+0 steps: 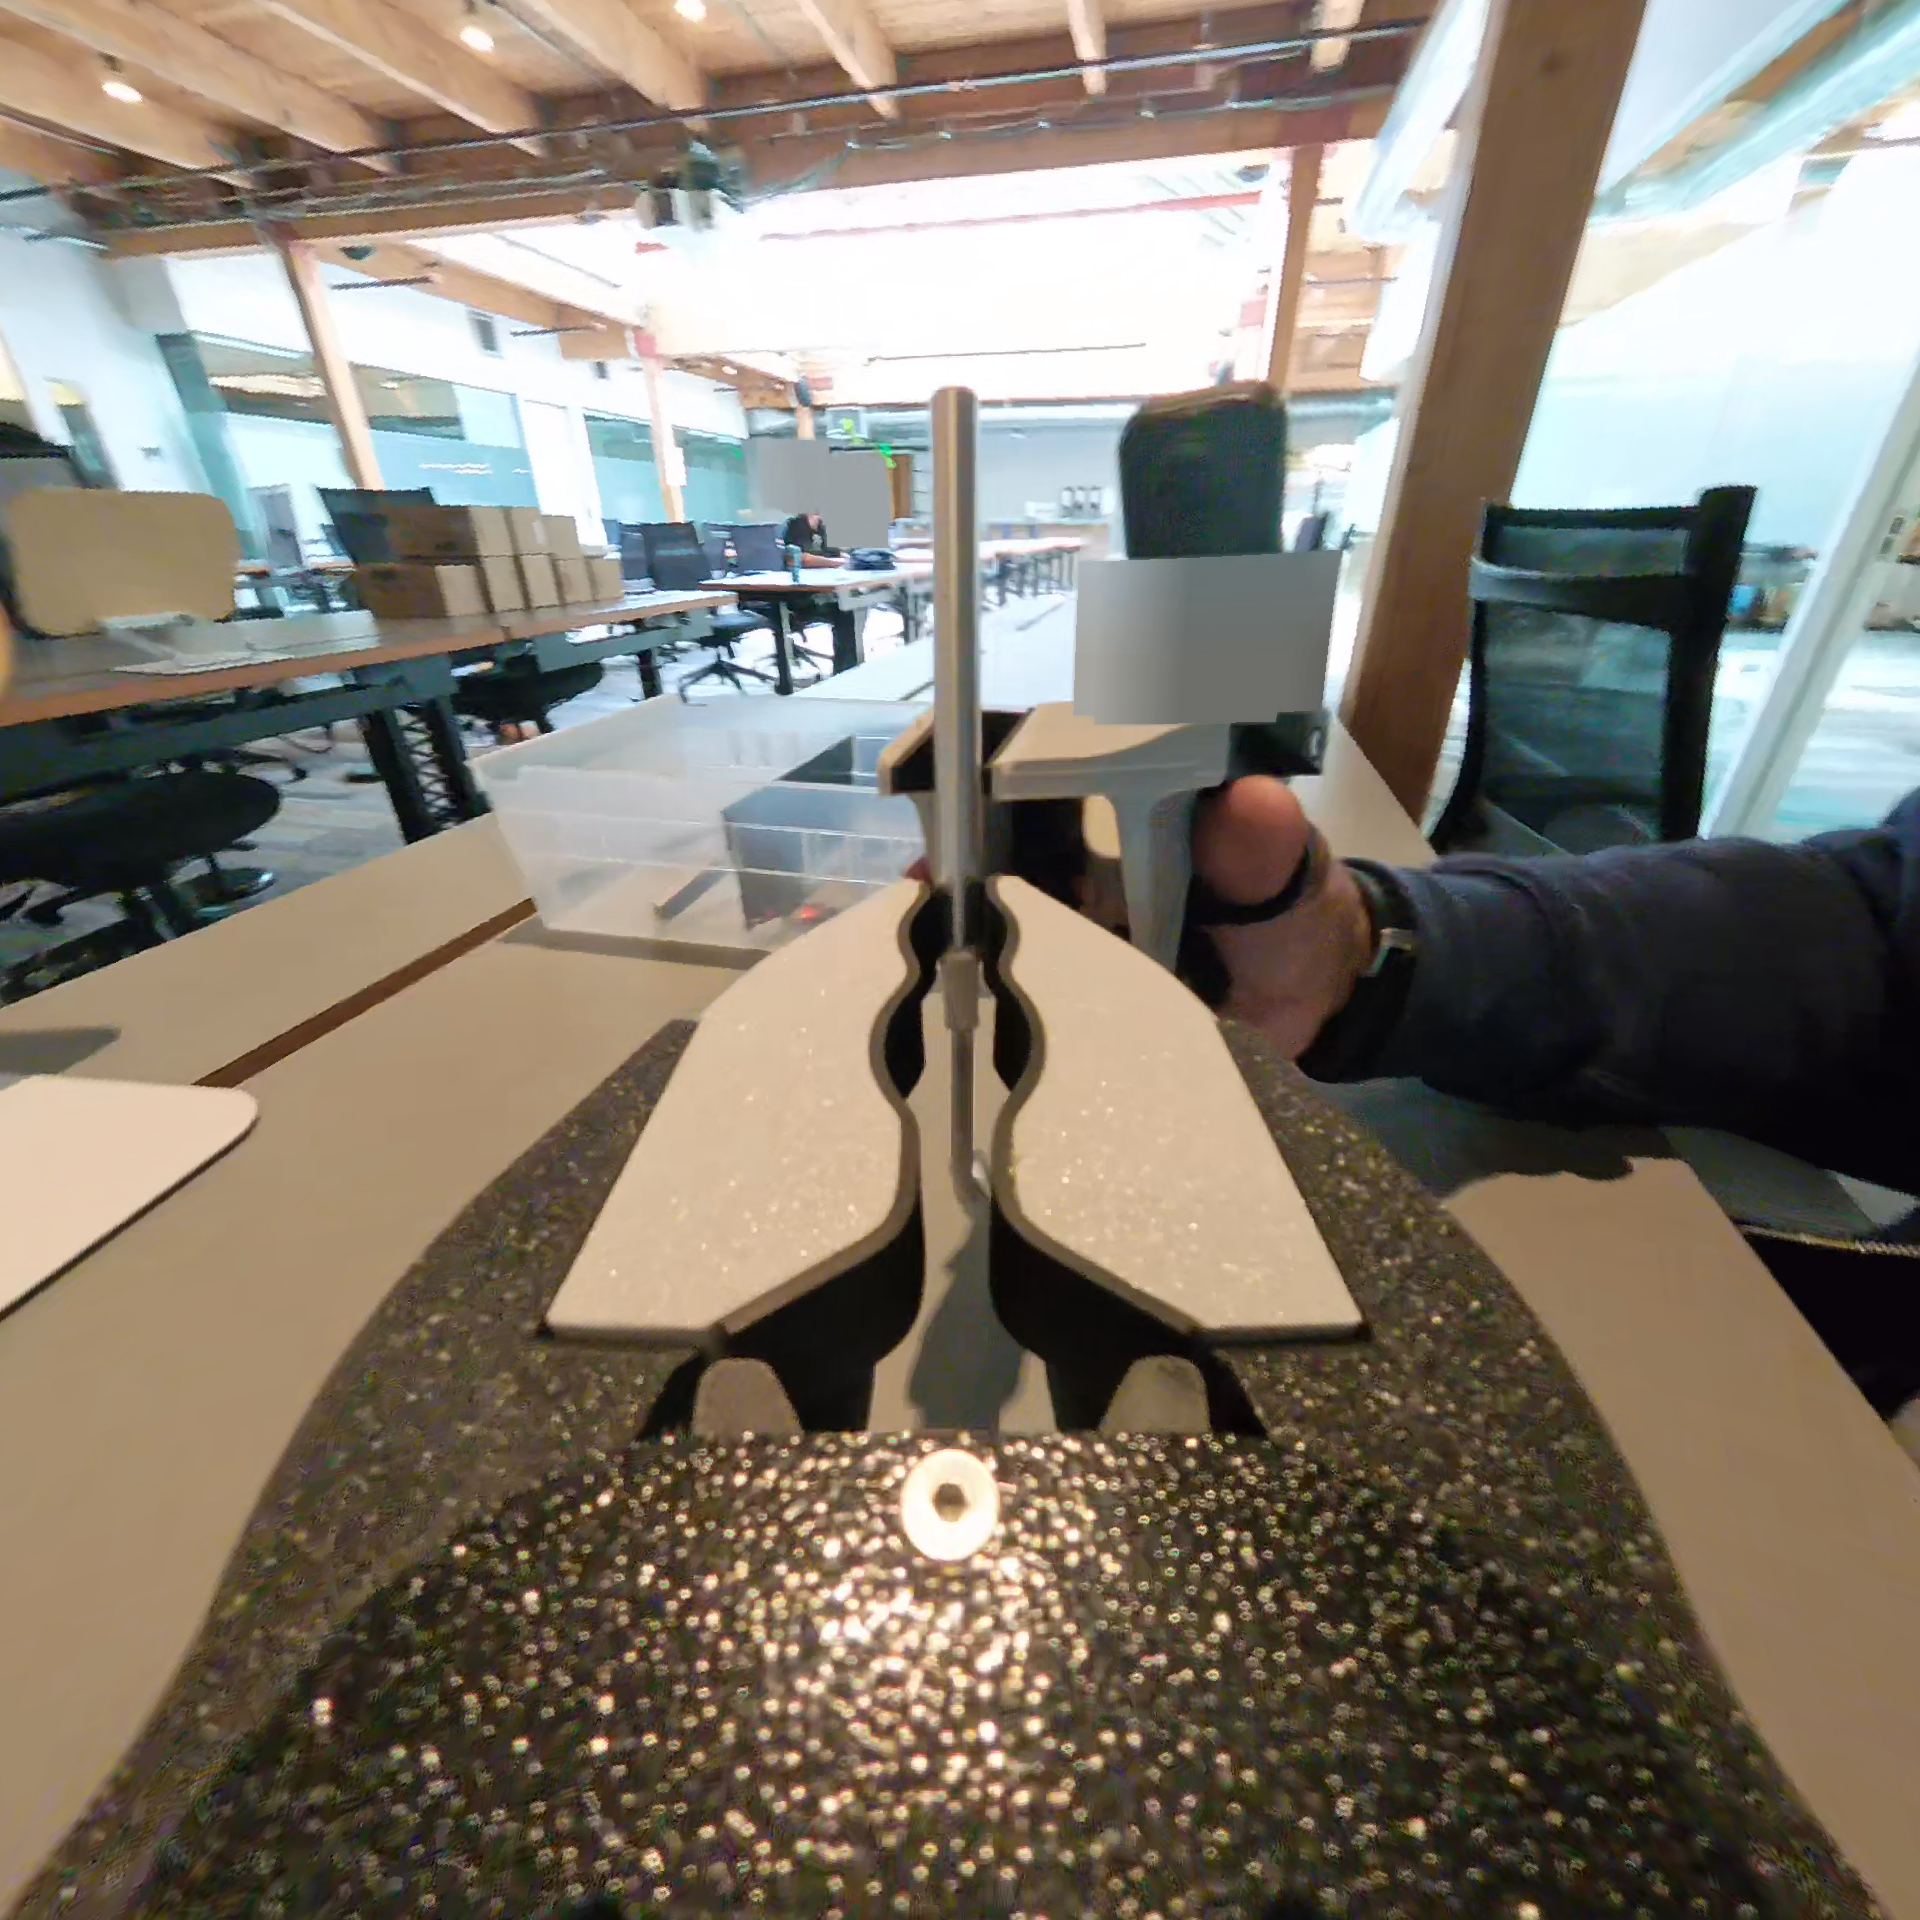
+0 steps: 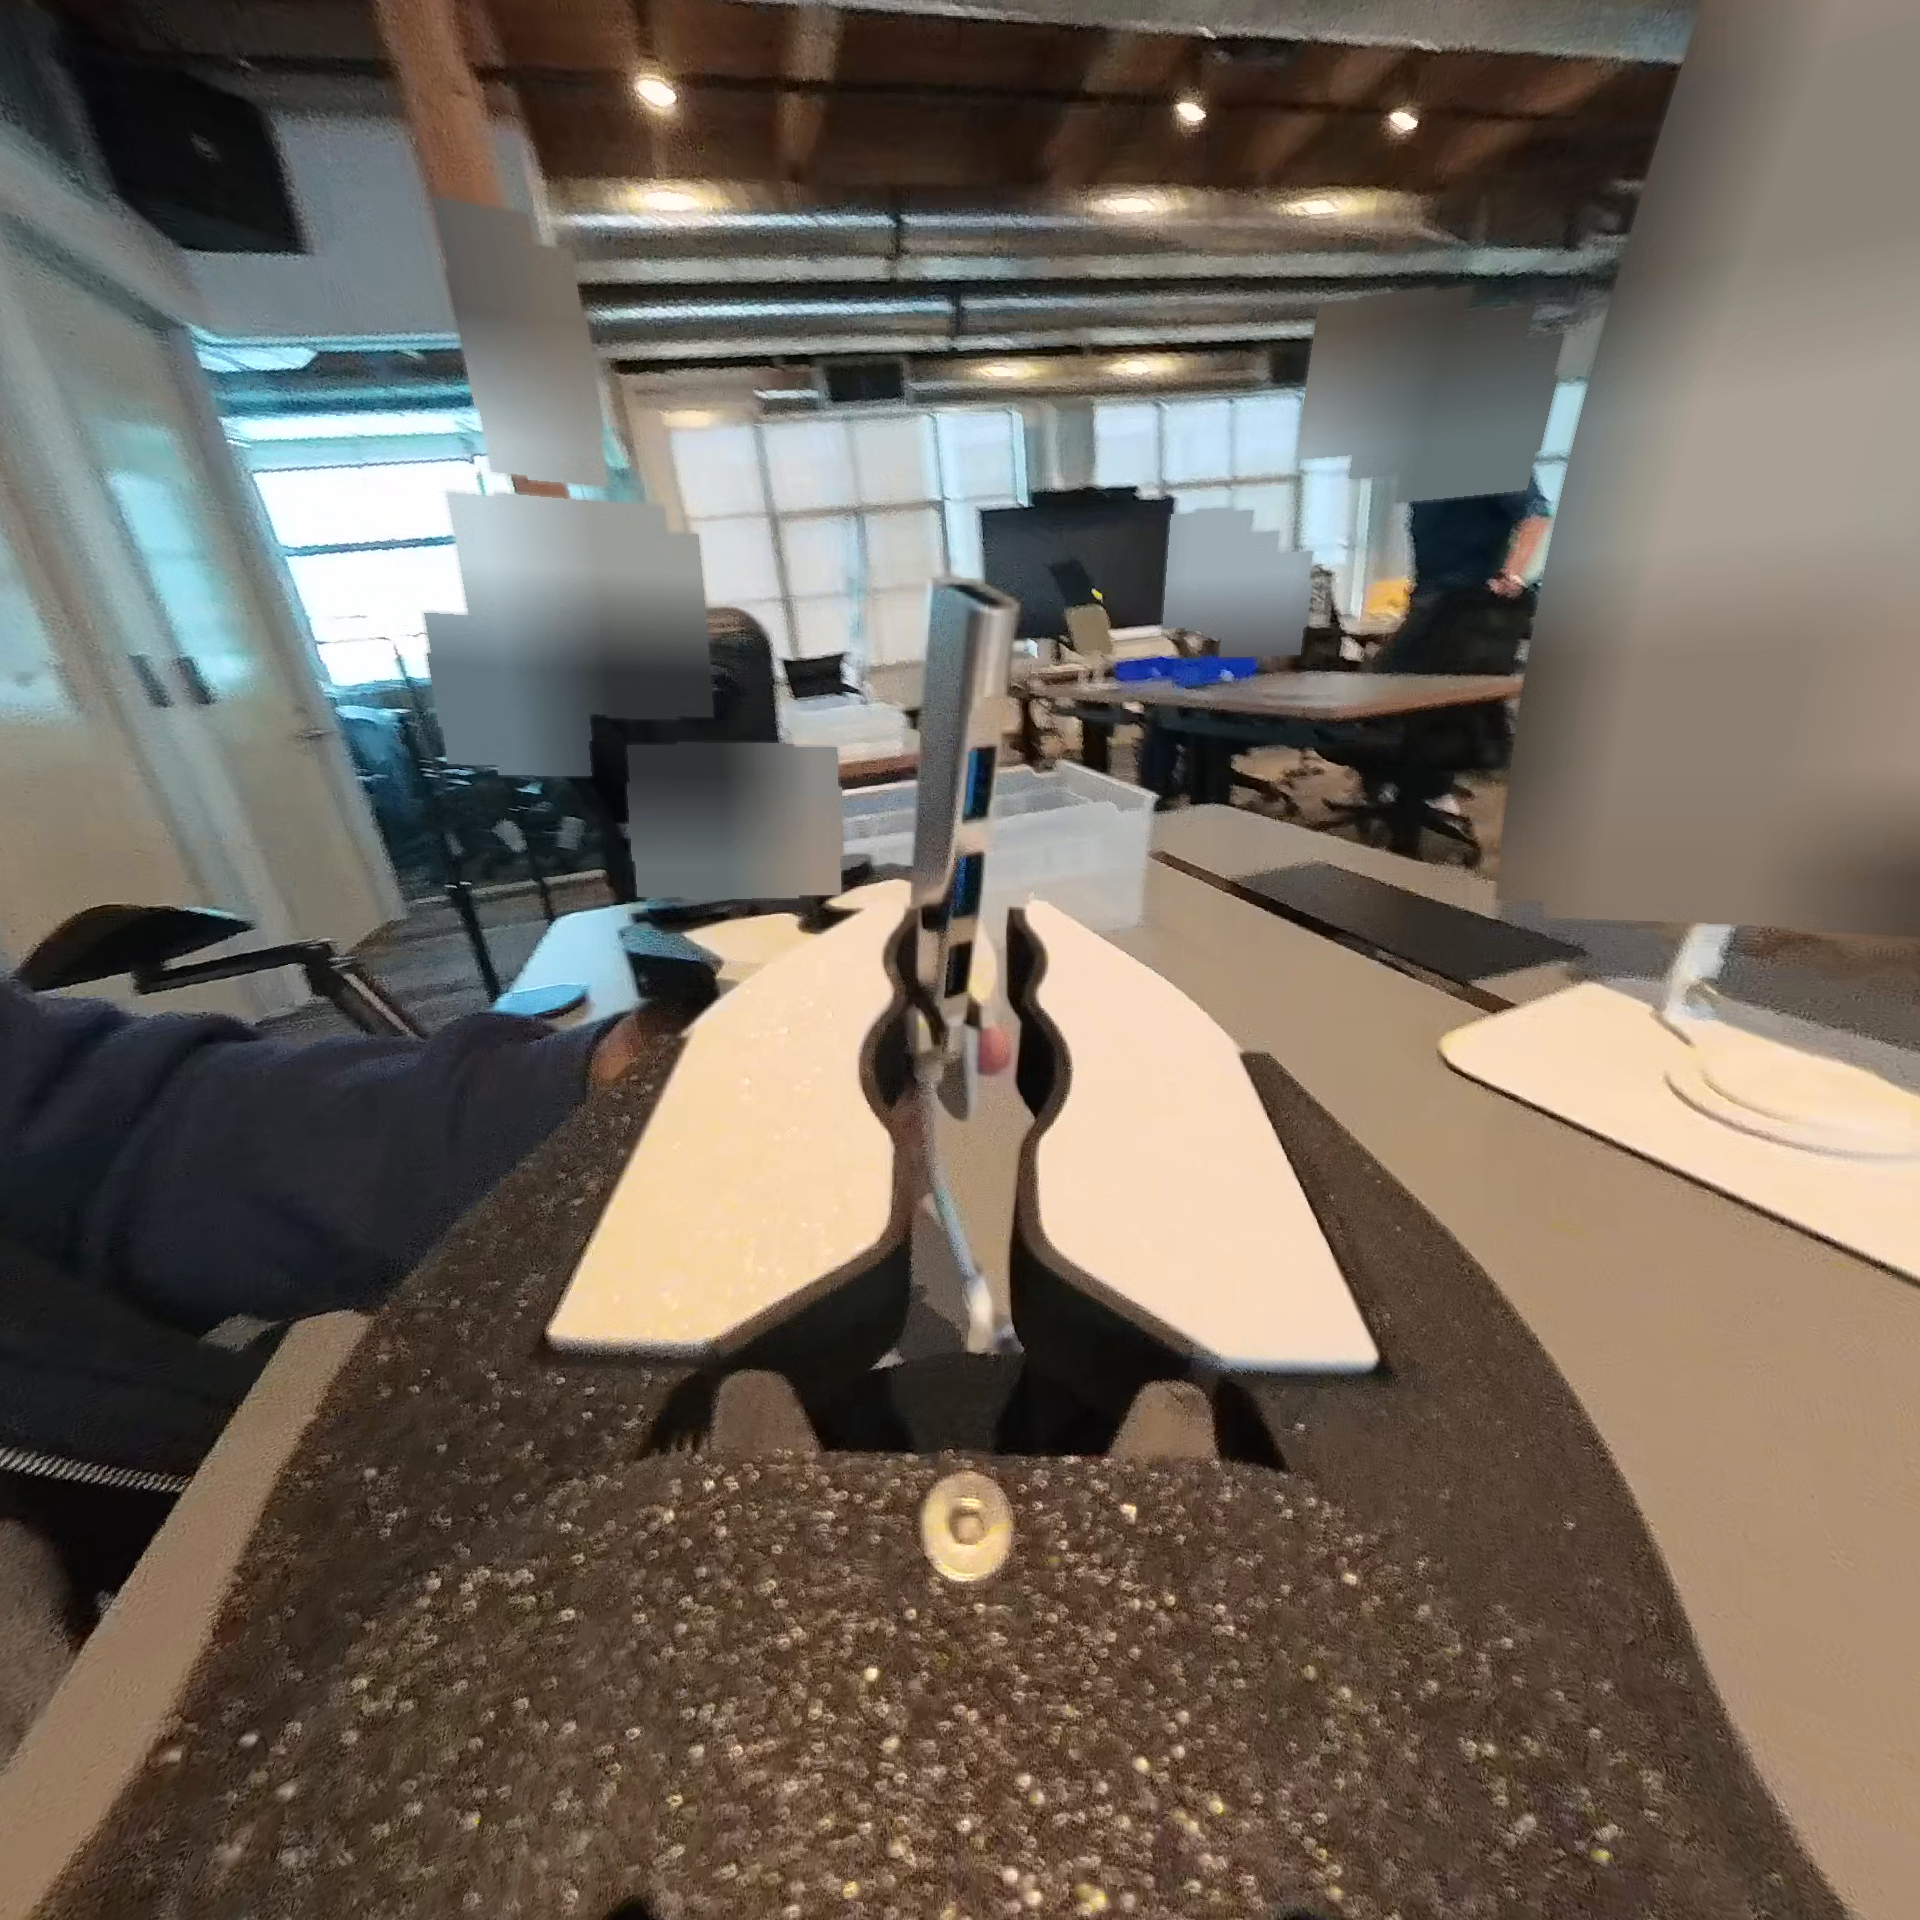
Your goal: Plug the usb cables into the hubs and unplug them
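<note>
A slim silver USB hub (image 1: pixel 954 582) stands upright above the grey table (image 1: pixel 416 1091). My left gripper (image 1: pixel 954 904) is shut on its lower end, where its short cable (image 1: pixel 961 1101) hangs down. My right gripper (image 1: pixel 956 748), held by a hand at right, clamps the same hub just above. In the right wrist view the hub (image 2: pixel 961 707) shows blue ports and sits between the right gripper's (image 2: pixel 956 925) fingertips, with the cable (image 2: pixel 961 1247) dangling toward the table. The left gripper (image 2: pixel 665 961) comes in from the left, its tips hidden behind my left finger.
A clear plastic bin (image 1: pixel 644 810) stands behind the hub. A white pad (image 1: pixel 104 1153) lies at the left edge. In the right wrist view a white pad (image 2: pixel 1558 1091) with a round white stand and a black mat (image 2: pixel 1403 914) lie at right. A wooden post (image 1: pixel 1475 416) and black chair (image 1: pixel 1600 665) stand beyond. The tips of both grippers are at nearly the same place.
</note>
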A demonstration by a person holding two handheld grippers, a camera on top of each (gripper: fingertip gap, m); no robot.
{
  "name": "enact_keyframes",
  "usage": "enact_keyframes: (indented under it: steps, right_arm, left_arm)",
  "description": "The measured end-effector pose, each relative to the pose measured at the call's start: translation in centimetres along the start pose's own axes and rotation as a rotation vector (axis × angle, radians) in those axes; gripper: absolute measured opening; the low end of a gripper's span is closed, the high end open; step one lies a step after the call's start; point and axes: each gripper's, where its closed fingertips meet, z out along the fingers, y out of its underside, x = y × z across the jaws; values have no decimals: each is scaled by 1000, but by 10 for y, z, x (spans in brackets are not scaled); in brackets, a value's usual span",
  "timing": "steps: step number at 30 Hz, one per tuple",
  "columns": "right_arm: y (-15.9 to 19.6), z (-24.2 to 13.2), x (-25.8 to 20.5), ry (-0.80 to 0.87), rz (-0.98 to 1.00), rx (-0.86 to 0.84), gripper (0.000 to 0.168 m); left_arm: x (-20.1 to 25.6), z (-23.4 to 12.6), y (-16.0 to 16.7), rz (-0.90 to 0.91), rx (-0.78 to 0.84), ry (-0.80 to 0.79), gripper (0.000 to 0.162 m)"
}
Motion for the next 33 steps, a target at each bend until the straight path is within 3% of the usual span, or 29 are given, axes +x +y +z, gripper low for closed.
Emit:
enact_keyframes:
  steps: [5, 9, 14, 18, 21, 24, 33]
  right_arm:
    - [11, -9, 48, 296, 53, -138, 17]
    - [48, -38, 98, 611, 16, -457, 19]
    - [91, -48, 106, 571, -60, -907, 29]
    - [80, -55, 121, 613, -350, -1132, 26]
    - [59, -61, 133, 668, -487, -1166, 27]
    - [57, -64, 142, 655, -493, -1134, 26]
    - [62, -59, 154, 527, -263, -916, 27]
  left_arm:
    - [-30, -12, 1, -32, 34, -160, 7]
    - [-42, -15, 8, -37, 28, -238, 7]
    - [-48, -14, 17, -1, 6, -279, 7]
    - [-53, -20, 15, 66, 23, -314, 7]
    - [-56, -24, 15, 108, 42, -334, 7]
    - [-64, -25, 19, 111, 33, -362, 7]
    - [-74, -27, 26, 82, 28, -384, 7]
